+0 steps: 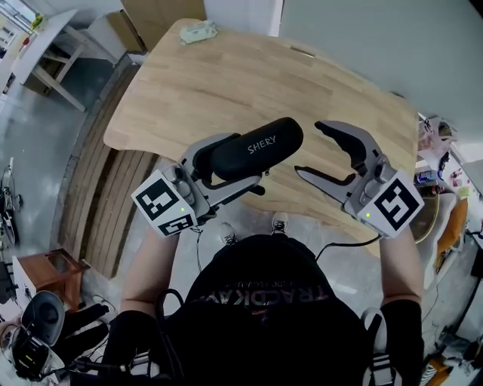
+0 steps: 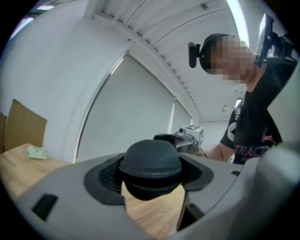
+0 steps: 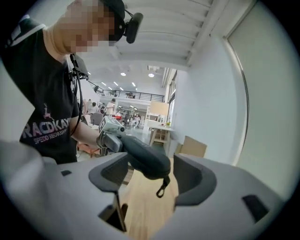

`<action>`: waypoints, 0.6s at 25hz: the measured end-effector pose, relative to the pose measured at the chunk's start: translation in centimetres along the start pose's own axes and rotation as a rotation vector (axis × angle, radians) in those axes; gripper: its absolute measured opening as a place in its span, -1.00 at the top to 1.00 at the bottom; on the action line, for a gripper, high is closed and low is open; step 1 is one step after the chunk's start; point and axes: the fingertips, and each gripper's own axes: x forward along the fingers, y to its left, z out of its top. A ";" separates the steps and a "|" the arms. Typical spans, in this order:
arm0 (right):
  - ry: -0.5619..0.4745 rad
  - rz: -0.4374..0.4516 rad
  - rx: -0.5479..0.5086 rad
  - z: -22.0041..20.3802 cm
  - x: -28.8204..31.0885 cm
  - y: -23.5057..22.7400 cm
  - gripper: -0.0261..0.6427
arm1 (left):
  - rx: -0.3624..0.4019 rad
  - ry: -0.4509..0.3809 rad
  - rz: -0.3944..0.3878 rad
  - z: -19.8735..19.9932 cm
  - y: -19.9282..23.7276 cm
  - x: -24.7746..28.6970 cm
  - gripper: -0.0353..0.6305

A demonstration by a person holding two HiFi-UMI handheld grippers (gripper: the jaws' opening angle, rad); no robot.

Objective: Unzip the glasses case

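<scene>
A black zipped glasses case (image 1: 253,148) printed SHERY is held in the air above the wooden table (image 1: 226,83). My left gripper (image 1: 238,167) is shut on its left half, pads pressing it from both sides. In the left gripper view the rounded end of the case (image 2: 151,168) fills the gap between the jaws of that gripper (image 2: 151,180). My right gripper (image 1: 309,148) stands open just right of the case's free end, touching nothing. In the right gripper view the case (image 3: 145,157) points at this gripper (image 3: 152,180), and the zipper pull (image 3: 162,189) dangles from its tip.
A small pale object (image 1: 198,32) lies at the table's far edge. Cardboard boxes (image 1: 143,22) stand beyond the table. On the floor at the left are a low wooden stand (image 1: 45,275) and dark gear (image 1: 41,320). Shelves with clutter (image 1: 441,162) stand on the right.
</scene>
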 end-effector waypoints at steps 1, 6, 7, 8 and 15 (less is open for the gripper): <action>-0.022 -0.048 0.001 0.1 0.0 0.2 0.04 | -0.014 -0.013 0.036 0.3 0.7 -0.2 -0.11; -0.094 -0.264 0.004 -0.7 1.7 1.9 0.67 | -0.053 -0.022 0.130 1.3 2.5 -0.3 -0.11; -0.089 -0.272 0.008 -1.1 2.2 2.3 0.67 | -0.050 -0.021 0.135 1.4 2.5 -0.3 -0.11; -0.054 -0.263 0.000 -1.8 2.7 2.9 0.67 | -0.044 -0.020 0.138 1.5 2.5 -0.2 -0.11; 0.249 -0.288 -0.216 -5.9 3.2 4.0 0.67 | -0.092 -0.023 0.196 1.5 3.2 0.2 -0.11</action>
